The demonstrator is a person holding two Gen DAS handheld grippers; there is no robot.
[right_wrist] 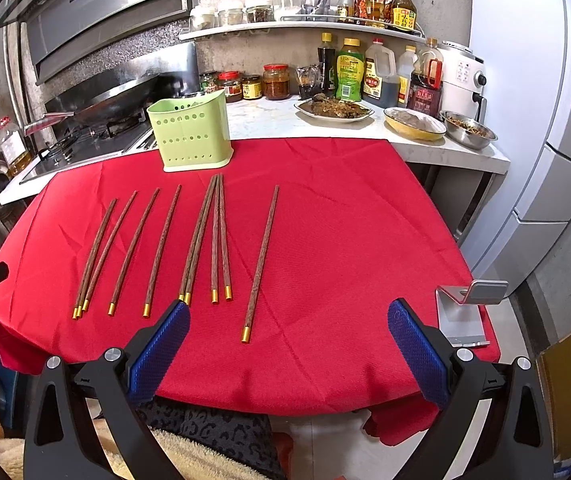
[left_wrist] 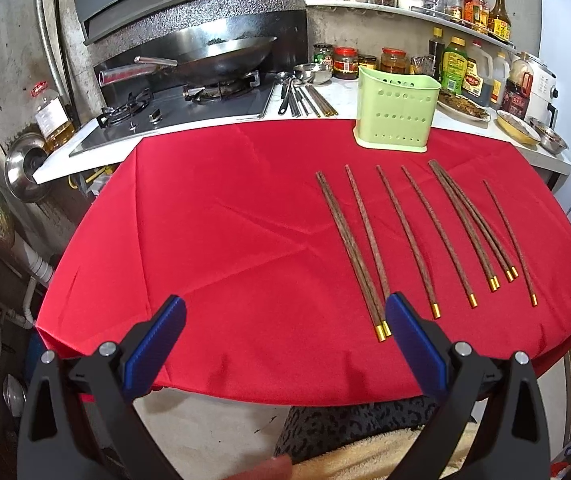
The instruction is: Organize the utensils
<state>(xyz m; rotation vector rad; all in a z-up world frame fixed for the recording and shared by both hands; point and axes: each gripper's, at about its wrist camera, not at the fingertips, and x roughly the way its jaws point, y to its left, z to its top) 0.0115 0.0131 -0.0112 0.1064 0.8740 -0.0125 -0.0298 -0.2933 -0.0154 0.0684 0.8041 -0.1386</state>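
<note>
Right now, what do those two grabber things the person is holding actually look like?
Both match. The left gripper and right gripper each have black plastic arms with silver round pivot bolts, and two fingers faced with ridged blue pads. No cables or markings show.

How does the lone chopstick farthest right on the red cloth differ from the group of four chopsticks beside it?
The lone chopstick lies by itself, touching nothing; the group of four chopsticks lies bunched, converging at the far tips and fanning into two pairs at the gold caps. The lone chopstick's gold cap reaches nearer the cloth's front edge than the group's caps. Both are dark wood with gold caps, flat on the red cloth, thin tips pointing toward the green holder.
</note>
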